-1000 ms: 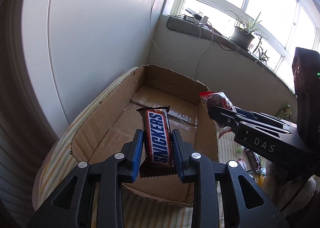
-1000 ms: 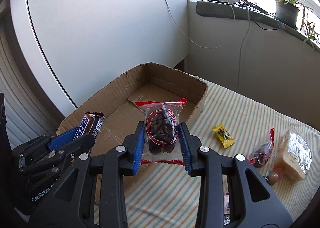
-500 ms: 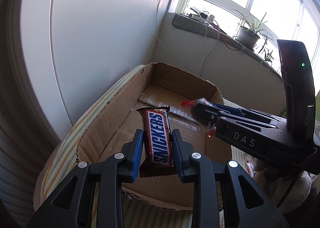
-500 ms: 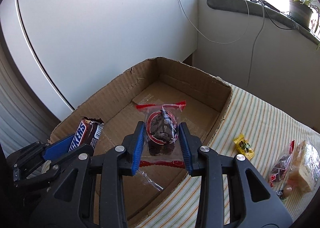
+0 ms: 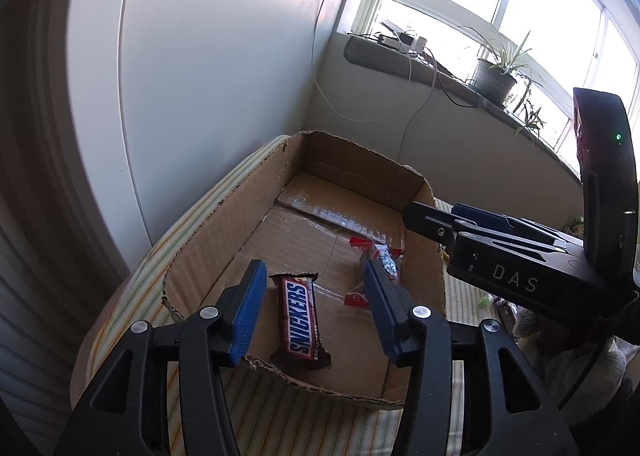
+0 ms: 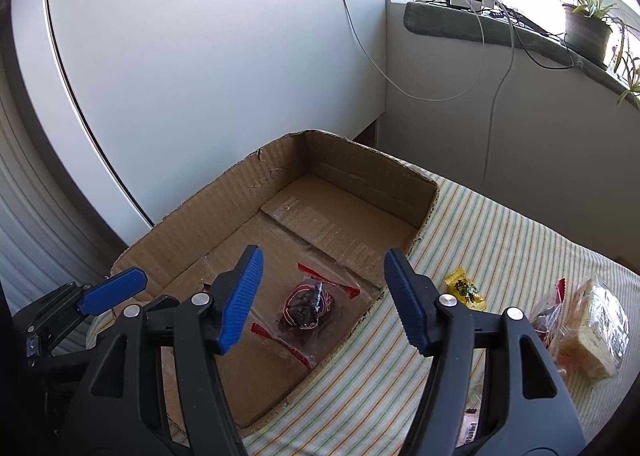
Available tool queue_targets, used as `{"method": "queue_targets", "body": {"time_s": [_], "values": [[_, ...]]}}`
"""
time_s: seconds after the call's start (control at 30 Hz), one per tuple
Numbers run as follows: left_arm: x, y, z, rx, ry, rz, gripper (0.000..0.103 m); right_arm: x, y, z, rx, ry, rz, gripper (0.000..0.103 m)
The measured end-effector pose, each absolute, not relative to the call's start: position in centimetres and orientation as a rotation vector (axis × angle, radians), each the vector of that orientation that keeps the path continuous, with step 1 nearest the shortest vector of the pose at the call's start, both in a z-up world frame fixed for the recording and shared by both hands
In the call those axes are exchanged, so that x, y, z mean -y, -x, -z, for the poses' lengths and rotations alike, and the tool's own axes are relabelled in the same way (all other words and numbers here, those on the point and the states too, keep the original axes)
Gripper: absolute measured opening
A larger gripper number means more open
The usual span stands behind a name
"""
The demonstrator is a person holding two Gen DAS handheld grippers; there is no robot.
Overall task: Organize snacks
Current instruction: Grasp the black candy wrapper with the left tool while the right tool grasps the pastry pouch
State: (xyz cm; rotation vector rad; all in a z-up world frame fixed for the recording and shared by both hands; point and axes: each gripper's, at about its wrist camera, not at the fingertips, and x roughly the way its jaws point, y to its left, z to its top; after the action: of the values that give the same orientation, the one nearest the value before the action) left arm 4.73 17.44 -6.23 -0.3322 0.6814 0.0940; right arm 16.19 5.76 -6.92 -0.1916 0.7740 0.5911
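A shallow cardboard box [image 5: 224,224] [image 6: 248,184] sits on a striped cloth. A Snickers bar [image 5: 301,322] lies flat on the box floor near its front edge. My left gripper [image 5: 310,312] is open above it, touching nothing. A clear packet with red ends and a dark snack inside [image 6: 306,306] lies on the box floor near the right wall; part of it also shows in the left wrist view [image 5: 370,256]. My right gripper [image 6: 324,298] is open above it, empty.
On the striped cloth [image 6: 500,240] right of the box lie a small yellow packet [image 6: 464,289], a red-edged packet [image 6: 554,312] and a wrapped sandwich [image 6: 592,330]. A white wall stands close behind the box. A windowsill with a potted plant [image 6: 586,30] and cables lies beyond.
Both grippers have opened. The Snickers bar has dropped from the left gripper and the red packet from the right gripper; both now lie on the box floor.
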Motion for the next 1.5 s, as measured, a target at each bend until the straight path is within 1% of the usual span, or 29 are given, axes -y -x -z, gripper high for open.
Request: {"method": "queue_targets", "body": {"time_s": [0.27, 0.47, 0.53, 0.6, 0.7, 0.77, 1.03, 1.17, 1.3, 1.5], "values": [[-15.1, -3.4, 5.1, -0.662, 0.303, -0.069, 0.050, -2.2, -14.5, 5.1, -0.742, 0.154, -0.562, 0.066], [-12.0, -3.2, 5.3, -0.675, 0.280, -0.003, 0.049, 3.1, -12.9, 4.7, -0.742, 0.120, -0.499, 0.066], [-10.9, -3.3, 5.4, -0.683, 0.276, 0.027, 0.048, 5.3, -12.5, 5.1, -0.754, 0.101, -0.472, 0.066], [-9.7, -3.4, 5.7, -0.696, 0.269, 0.057, 0.043, 7.4, -12.1, 5.5, -0.766, 0.095, -0.444, 0.066], [-8.1, -3.6, 6.3, -0.721, 0.267, 0.097, 0.039, 10.3, -11.5, 6.3, -0.793, 0.090, -0.409, 0.066], [-7.1, -3.6, 6.6, -0.735, 0.265, 0.120, 0.038, 11.9, -11.2, 7.0, -0.814, 0.091, -0.390, 0.066], [-2.5, -4.4, 8.1, -0.803, 0.236, 0.228, 0.031, 15.9, -10.0, 10.5, -0.907, 0.079, -0.359, 0.065], [-0.4, -4.8, 9.0, -0.843, 0.231, 0.273, 0.030, 16.3, -9.2, 11.7, -0.931, 0.088, -0.376, 0.061], [0.9, -5.2, 9.9, -0.875, 0.222, 0.298, 0.028, 16.2, -9.1, 12.5, -0.949, 0.095, -0.390, 0.053], [1.8, -5.8, 10.5, -0.900, 0.212, 0.303, 0.027, 15.6, -8.8, 13.4, -0.963, 0.119, -0.421, 0.052]]}}
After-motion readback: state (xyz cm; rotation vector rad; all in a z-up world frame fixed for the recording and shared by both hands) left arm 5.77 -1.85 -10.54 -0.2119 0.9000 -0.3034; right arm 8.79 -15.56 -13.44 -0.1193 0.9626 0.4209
